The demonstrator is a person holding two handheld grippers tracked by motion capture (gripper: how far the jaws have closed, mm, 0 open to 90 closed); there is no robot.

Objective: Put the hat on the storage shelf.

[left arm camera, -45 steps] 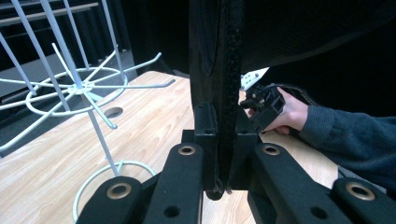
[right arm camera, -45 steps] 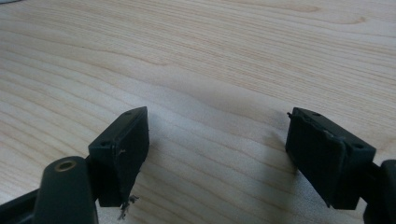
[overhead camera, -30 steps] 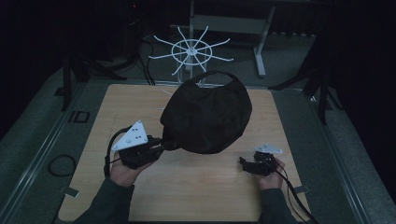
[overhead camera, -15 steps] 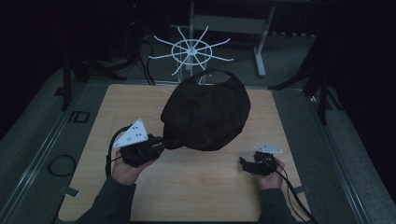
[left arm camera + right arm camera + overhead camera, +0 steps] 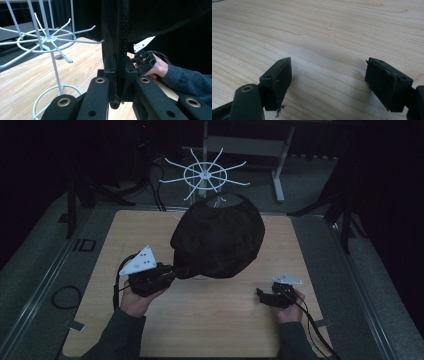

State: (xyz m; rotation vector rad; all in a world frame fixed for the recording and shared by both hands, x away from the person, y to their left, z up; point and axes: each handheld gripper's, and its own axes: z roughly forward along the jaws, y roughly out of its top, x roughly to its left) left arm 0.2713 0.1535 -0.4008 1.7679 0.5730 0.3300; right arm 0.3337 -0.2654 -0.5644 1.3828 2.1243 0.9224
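- Left gripper (image 5: 172, 271): clamping the black bag's (image 5: 220, 240) zipper edge, lifting it over the table (image 5: 150, 227) before the white rack (image 5: 202, 172).
- Right gripper (image 5: 265, 296): resting wide, empty.
- Advice: keep grip firm, aiming for a hook.

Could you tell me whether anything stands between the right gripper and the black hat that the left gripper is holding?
Nothing visible does. Bare wooden table lies between the open right gripper and the black hat, whose edge the left gripper clamps. The white wire rack stands behind the hat.
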